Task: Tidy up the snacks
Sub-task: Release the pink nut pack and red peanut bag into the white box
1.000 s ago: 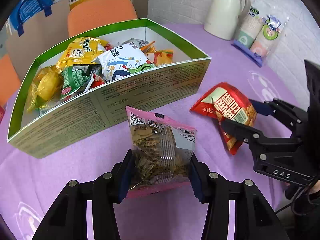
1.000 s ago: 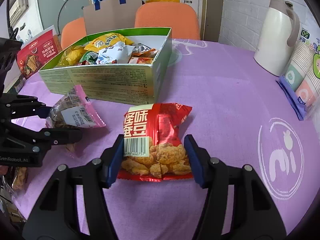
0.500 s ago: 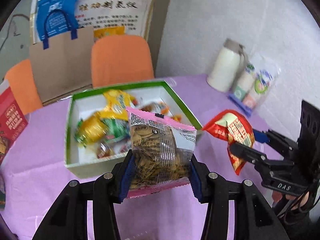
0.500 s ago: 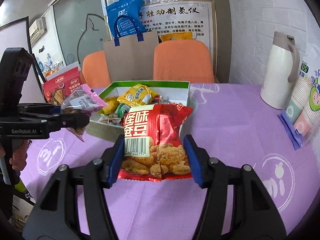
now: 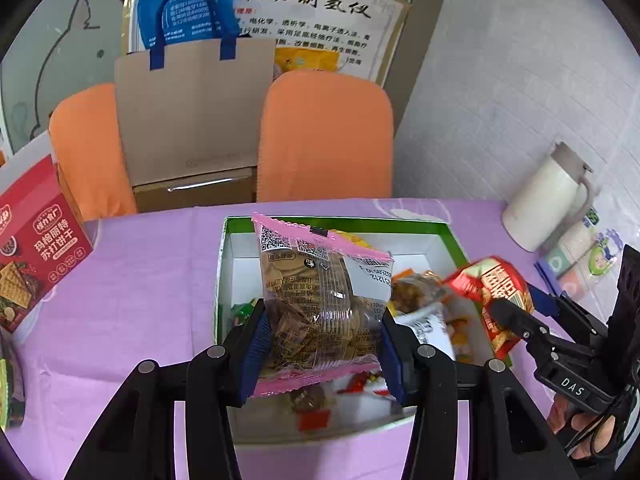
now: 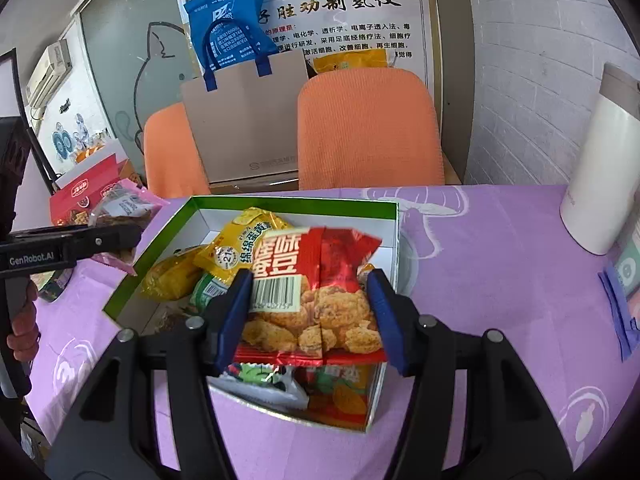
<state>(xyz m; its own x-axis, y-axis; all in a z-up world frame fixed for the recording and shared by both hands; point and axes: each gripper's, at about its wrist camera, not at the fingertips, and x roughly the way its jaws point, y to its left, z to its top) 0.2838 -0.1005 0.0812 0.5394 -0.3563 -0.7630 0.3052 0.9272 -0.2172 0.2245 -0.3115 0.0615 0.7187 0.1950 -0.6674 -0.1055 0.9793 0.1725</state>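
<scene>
Now mid-carry, both packs over the box (image 5: 456, 236). Left view: my left gripper (image 5: 322, 344) is clamped on the pink pack (image 5: 320, 304), hanging above the box's near half; next, lower and let go. Right view: my right gripper (image 6: 310, 316) pinches the red pack (image 6: 316, 288) over the box's near right corner; release comes next, I judge.

A pink-edged clear snack packet (image 5: 324, 312) is clamped between the blue pads of the left gripper (image 5: 322, 354), above the green-rimmed box (image 5: 456, 240). At three o'clock, a red snack bag (image 5: 496, 296) is gripped by the right gripper (image 5: 520, 312).
</scene>
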